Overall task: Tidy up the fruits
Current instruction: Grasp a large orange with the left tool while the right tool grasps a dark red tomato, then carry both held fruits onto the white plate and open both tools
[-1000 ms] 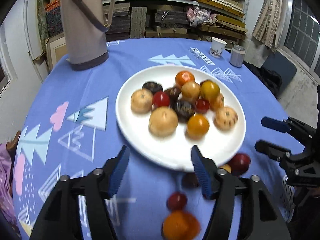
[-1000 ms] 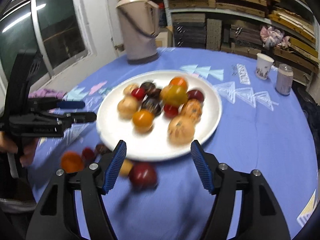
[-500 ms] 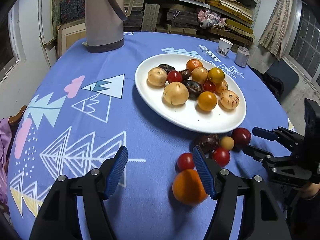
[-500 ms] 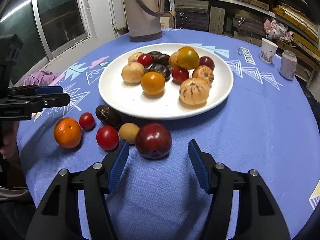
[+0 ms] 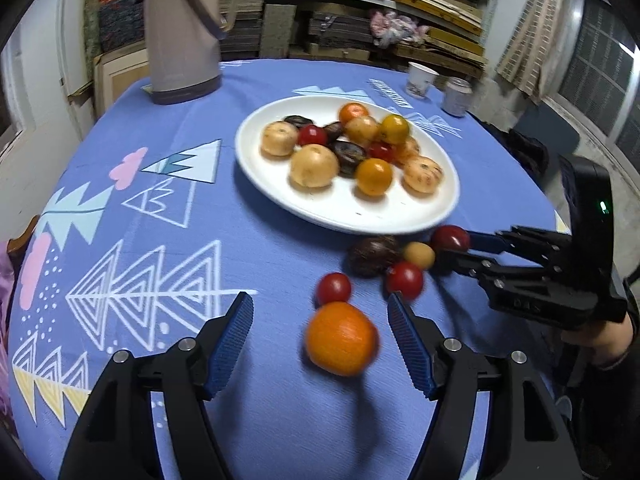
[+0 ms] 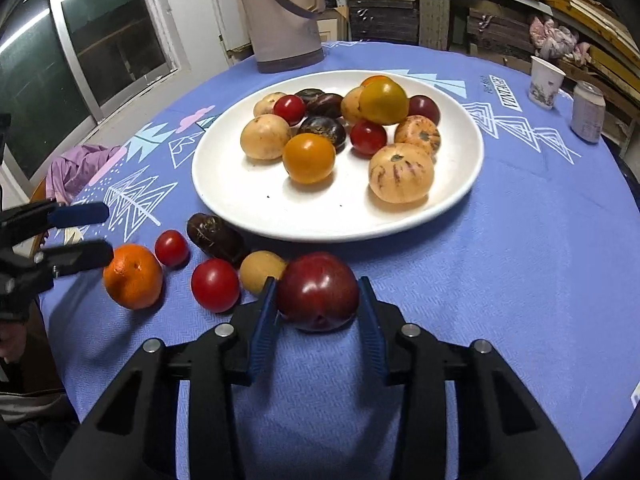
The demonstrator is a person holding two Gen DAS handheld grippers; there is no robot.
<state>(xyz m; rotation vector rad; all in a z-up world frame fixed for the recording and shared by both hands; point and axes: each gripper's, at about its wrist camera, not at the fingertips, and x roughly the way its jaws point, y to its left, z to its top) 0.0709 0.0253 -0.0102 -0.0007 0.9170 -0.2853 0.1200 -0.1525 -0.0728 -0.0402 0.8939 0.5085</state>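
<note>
Between the blue pads of the right gripper (image 6: 318,308) sits a dark red plum (image 6: 318,292) on the blue tablecloth (image 6: 520,260), just in front of the near rim of the white plate (image 6: 224,200). The jaws are closing on it; the left pad touches its side, while a thin gap seems to remain at the right pad. A small tan fruit (image 6: 262,270) touches the plum's left side and the left pad. Left of that lie a red tomato (image 6: 215,285), a dark brown fruit (image 6: 216,237) by the plate's rim, a smaller red tomato (image 6: 171,248) and an orange (image 6: 133,276). To the plum's right the cloth is bare up to the table edge.

Around the orange the left gripper (image 5: 320,320) stands with its jaws apart and opening, neither pad touching it. More fruit is piled on the plate, leaving its near part bare. A thermos (image 5: 182,32), a paper cup (image 5: 420,79) and a can (image 5: 457,97) stand beyond the plate.
</note>
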